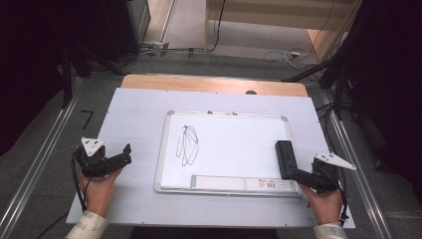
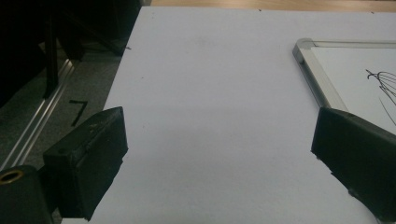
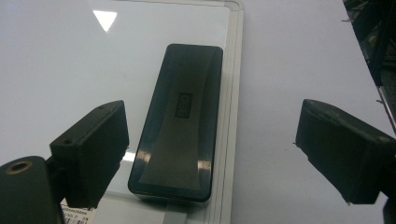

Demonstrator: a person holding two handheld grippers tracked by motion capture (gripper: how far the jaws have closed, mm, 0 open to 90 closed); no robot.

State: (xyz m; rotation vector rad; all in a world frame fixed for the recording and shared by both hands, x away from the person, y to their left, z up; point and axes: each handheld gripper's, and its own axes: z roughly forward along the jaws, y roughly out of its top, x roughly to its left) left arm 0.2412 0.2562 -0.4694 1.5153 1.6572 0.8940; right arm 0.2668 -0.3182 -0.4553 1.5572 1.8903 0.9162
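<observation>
on the white table sheet (image 1: 129, 109) a whiteboard (image 1: 224, 144) lies flat with a black scribble (image 1: 187, 145) on it. your right gripper (image 3: 210, 154) has its jaws spread apart around the near end of the black eraser (image 3: 180, 121), which rests on the board's right edge, pads not touching it. your left gripper (image 2: 219, 154) sits left of the board, jaws apart over bare sheet.

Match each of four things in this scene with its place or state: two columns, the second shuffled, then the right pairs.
1. eraser
2. scribble
3. left gripper
4. right gripper

A. open, jaws either side of the eraser, not pressing it
B. open over the bare white sheet
C. on the whiteboard's left half
D. black, lying at the whiteboard's right edge

Pairs: 1-D, 2-C, 3-B, 4-A
</observation>
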